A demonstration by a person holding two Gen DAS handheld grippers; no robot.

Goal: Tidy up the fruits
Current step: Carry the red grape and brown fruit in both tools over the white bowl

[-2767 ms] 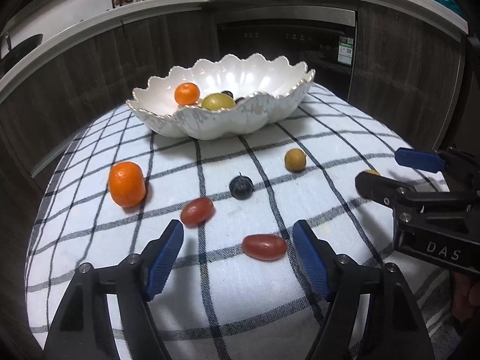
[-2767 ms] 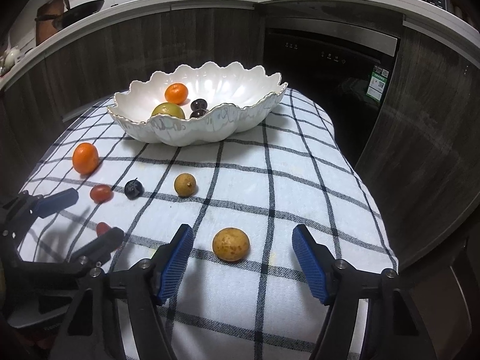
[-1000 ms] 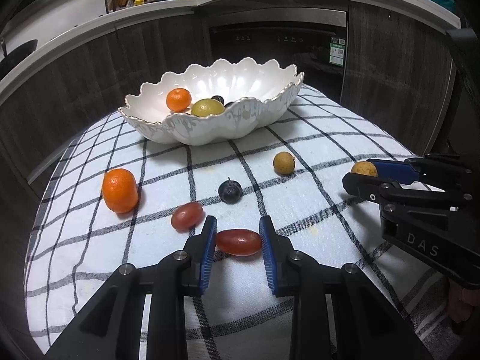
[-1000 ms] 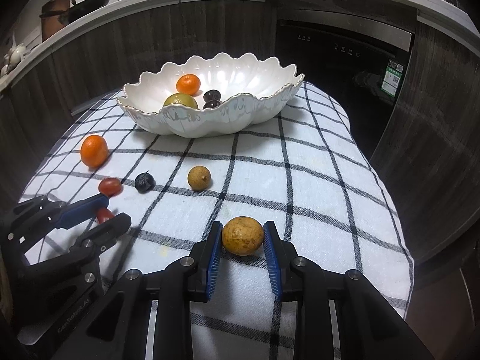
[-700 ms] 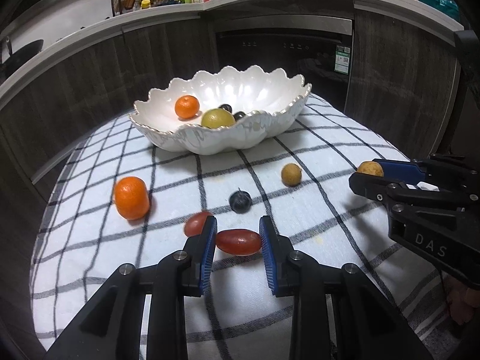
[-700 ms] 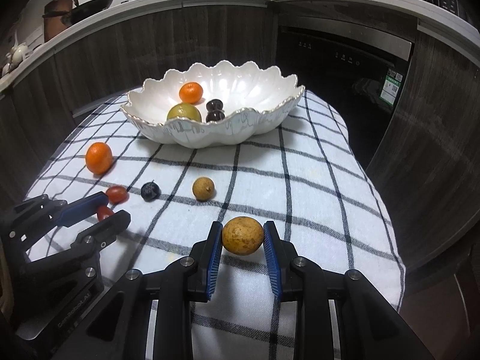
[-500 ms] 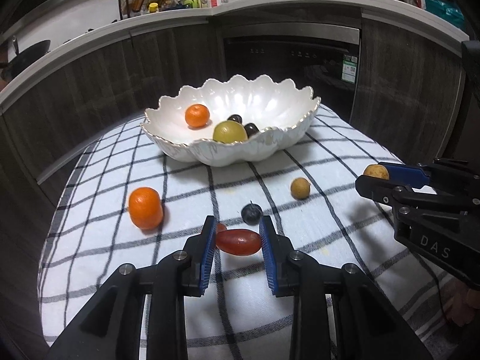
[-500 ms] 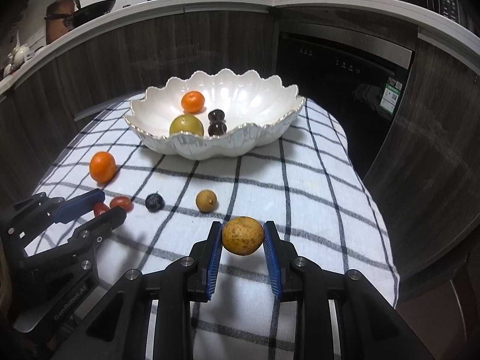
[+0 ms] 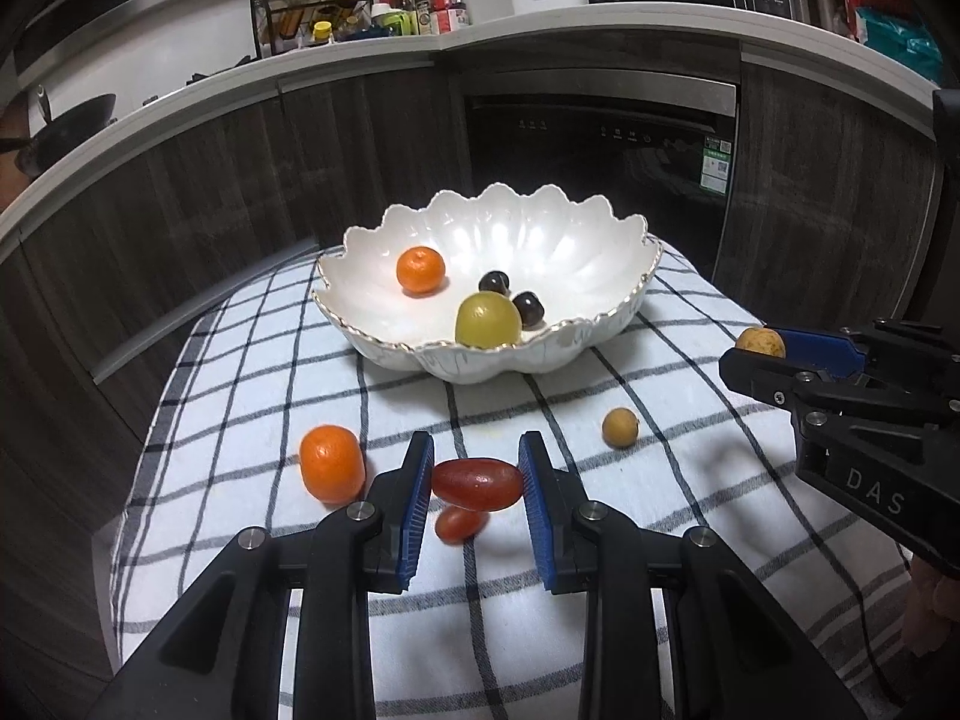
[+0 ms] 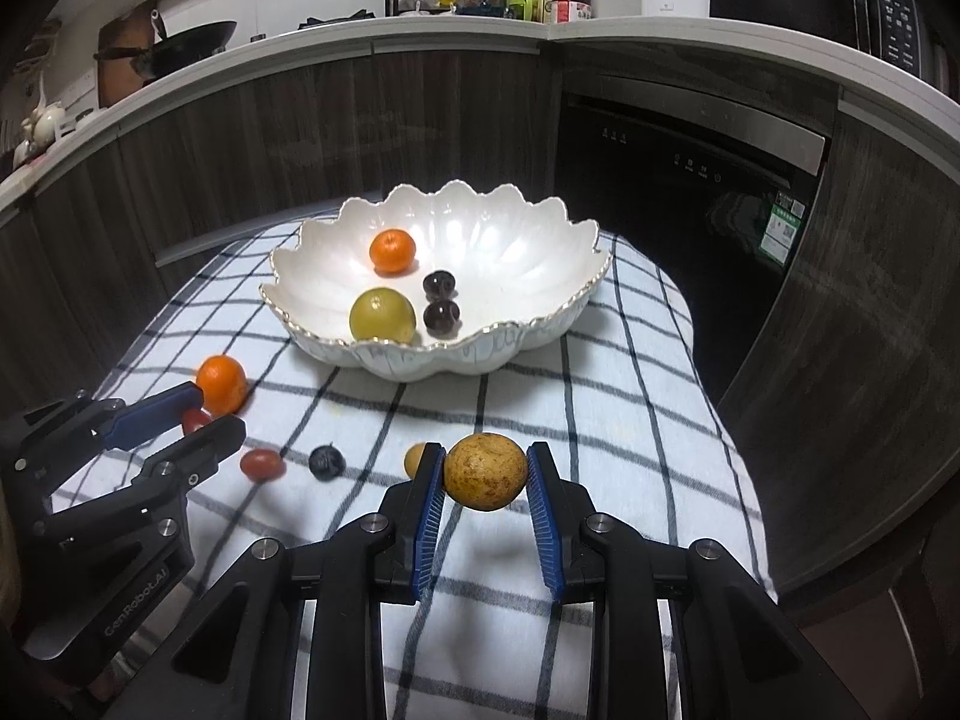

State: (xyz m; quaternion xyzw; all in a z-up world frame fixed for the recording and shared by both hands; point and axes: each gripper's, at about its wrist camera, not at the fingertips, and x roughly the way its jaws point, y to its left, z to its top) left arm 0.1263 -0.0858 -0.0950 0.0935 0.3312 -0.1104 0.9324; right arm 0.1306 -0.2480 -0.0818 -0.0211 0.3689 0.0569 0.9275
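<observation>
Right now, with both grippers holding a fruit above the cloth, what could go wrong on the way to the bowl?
1. The red grape tomato is smooth and held only at its two ends by the left gripper; it may slip out and roll.
2. The bowl has a raised wavy rim; a low approach could hit it.
3. The brown round fruit in the right gripper, if dropped from high, may strike the green fruit or the dark grapes.
</observation>
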